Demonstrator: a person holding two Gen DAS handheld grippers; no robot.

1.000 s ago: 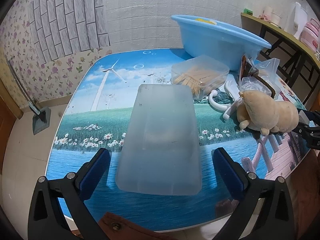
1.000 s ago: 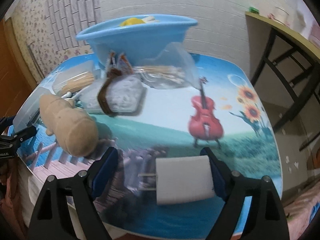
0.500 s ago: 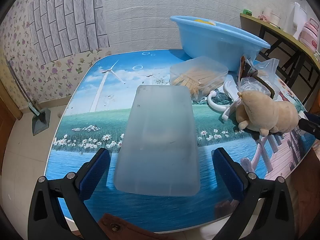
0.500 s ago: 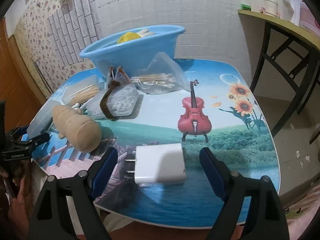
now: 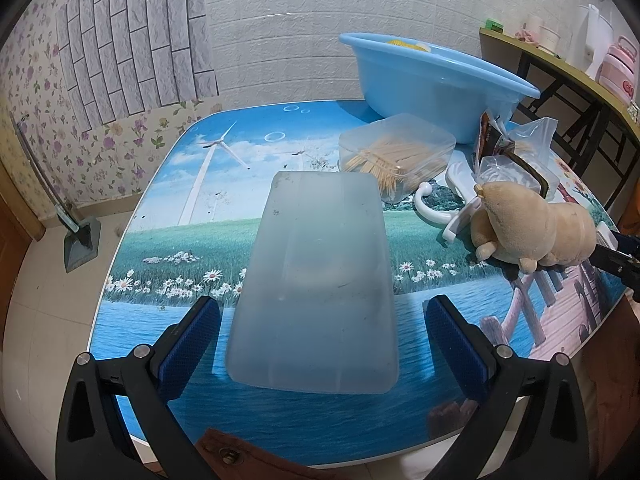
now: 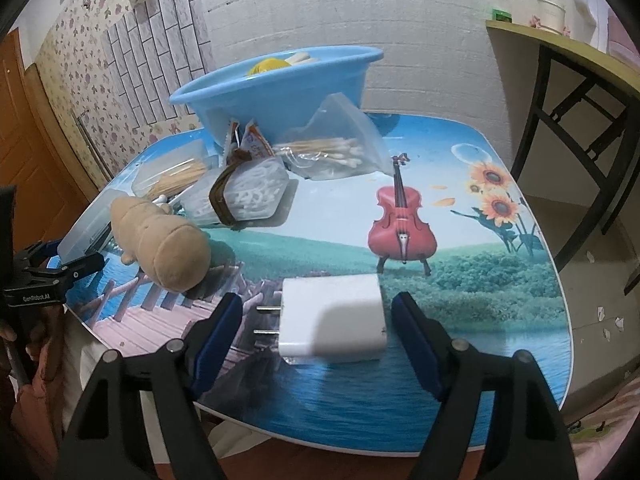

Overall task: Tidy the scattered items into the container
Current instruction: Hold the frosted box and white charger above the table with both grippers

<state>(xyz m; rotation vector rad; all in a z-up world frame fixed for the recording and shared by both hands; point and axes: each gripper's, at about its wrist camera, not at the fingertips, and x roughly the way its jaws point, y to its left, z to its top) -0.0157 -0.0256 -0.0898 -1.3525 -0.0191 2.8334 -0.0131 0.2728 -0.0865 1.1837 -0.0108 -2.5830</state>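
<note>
A white charger plug [image 6: 332,322] lies near the table's front edge, prongs pointing left. My right gripper [image 6: 318,332] straddles it; its jaws are closing, with a gap on each side of the plug. A frosted plastic box [image 5: 316,284] lies flat between the fingers of my left gripper [image 5: 324,340], which is open and not touching it. The blue basin [image 5: 432,76] [image 6: 276,88] stands at the back with a yellow item inside. A tan plush toy [image 5: 532,228] [image 6: 164,244] lies between the two grippers.
In front of the basin lie a clear toothpick box [image 5: 396,152], a bag of cotton swabs [image 6: 332,148], a brown-banded packet [image 6: 248,196] and a white hook [image 5: 432,208]. A dark-framed side table [image 6: 580,80] stands at the right. A dustpan [image 5: 80,240] rests on the floor at left.
The right gripper shifted so the plug sits centred between its fingers instead of against the right one, and its jaws have narrowed. The left gripper and frosted box have stayed put.
</note>
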